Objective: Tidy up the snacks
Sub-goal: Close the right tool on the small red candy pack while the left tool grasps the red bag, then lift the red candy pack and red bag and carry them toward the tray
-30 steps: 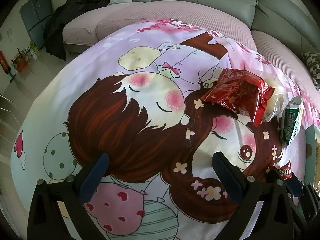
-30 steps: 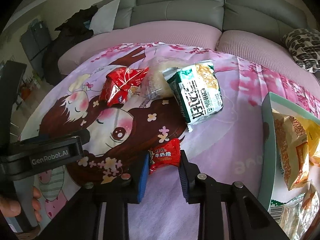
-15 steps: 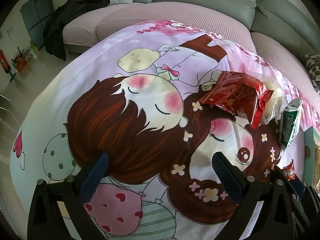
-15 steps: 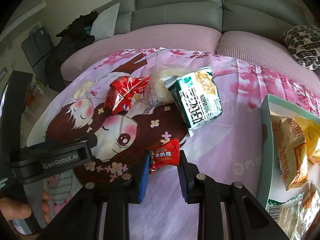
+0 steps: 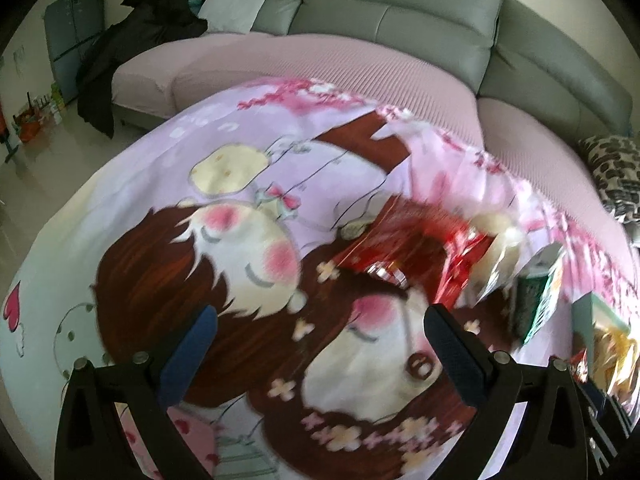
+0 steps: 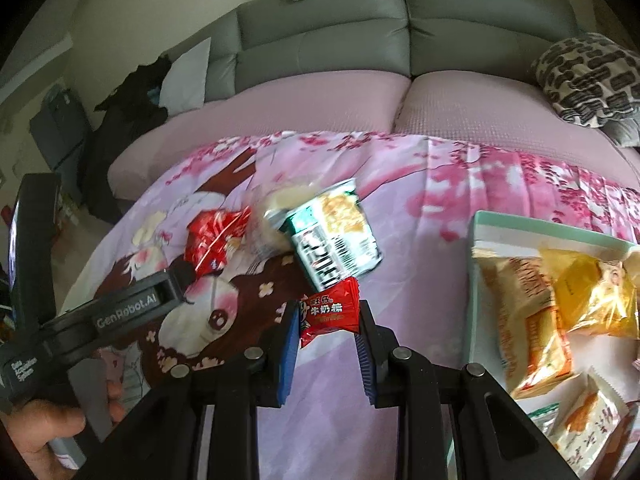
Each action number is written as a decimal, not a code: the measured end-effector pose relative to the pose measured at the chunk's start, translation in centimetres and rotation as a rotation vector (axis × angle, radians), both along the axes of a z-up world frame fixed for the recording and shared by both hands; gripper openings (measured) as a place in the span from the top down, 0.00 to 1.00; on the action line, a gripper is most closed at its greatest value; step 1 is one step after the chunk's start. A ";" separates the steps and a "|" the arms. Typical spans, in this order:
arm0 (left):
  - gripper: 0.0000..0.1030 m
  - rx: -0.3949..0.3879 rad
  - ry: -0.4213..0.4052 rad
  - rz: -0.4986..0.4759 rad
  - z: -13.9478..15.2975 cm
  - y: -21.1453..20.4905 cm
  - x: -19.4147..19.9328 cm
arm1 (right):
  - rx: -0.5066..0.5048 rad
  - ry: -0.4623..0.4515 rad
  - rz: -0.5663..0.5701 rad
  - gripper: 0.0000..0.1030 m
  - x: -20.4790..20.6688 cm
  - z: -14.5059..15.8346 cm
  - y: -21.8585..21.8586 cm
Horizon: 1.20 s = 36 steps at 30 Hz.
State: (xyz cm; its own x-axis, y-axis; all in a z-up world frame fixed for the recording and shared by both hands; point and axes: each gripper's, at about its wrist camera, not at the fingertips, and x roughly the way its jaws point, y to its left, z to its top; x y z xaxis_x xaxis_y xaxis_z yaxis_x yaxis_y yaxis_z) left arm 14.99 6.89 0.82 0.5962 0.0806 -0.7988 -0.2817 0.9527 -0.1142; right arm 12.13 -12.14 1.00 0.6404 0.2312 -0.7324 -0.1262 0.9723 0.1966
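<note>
Right gripper (image 6: 326,318) clamped on a small red candy packet (image 6: 329,312), held above the cartoon-print cloth (image 6: 404,208), left of the mint tray (image 6: 478,280) of snack bags. Left gripper (image 5: 320,336) spread wide, nothing between its fingers.

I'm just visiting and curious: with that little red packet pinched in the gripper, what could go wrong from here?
The right gripper holds the small red candy packet only by its crinkly edges, so it might slip out on the way.

The teal tray already holds several snack bags, so the packet could land on top and slide off.

The pictures are blurred, so aiming may suffer.
</note>
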 end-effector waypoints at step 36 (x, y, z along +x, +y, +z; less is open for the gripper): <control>0.38 -0.162 -0.035 -0.088 0.3 -2.2 3.9 | 0.100 -0.016 -0.065 0.72 0.4 1.0 -3.5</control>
State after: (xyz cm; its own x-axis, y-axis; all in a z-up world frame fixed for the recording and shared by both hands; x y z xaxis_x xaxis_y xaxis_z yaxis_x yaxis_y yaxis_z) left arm 18.86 4.65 1.10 0.6233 -0.1005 -0.7755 -0.1916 0.9418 -0.2760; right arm 12.57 -15.69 2.01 0.6681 0.2603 -0.6970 -0.0674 0.9541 0.2917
